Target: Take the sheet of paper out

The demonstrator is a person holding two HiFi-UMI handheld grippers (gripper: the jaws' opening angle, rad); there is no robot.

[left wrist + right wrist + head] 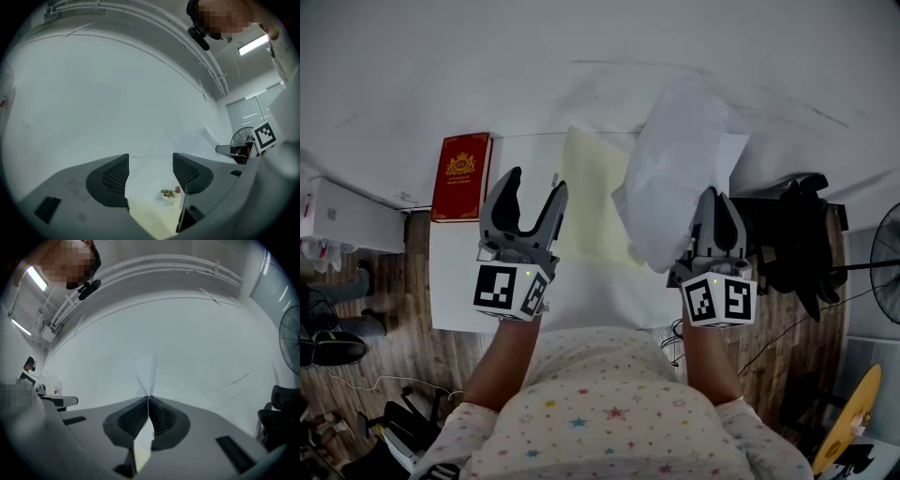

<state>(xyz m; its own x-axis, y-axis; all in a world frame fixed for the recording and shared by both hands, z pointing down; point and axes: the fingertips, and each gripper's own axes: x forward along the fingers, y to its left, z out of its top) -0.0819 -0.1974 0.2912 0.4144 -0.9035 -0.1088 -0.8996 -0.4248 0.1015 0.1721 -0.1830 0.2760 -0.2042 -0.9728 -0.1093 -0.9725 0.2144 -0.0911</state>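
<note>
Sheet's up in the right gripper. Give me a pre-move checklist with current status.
1. Right gripper shut on the sheet: ok. The fingers are together with the paper's edge pinched between them.
2. Left gripper empty: ok. The fingers are apart with nothing between them.
3. Sheet fully out of the yellow folder: cannot tell. In the head view its lower edge overlaps the folder's right side.
4. Sheet intact: ok. It is curled near the grip, and no tear shows.
5. Red book out of the way: ok. It lies at the table's left, apart from the folder.
</note>
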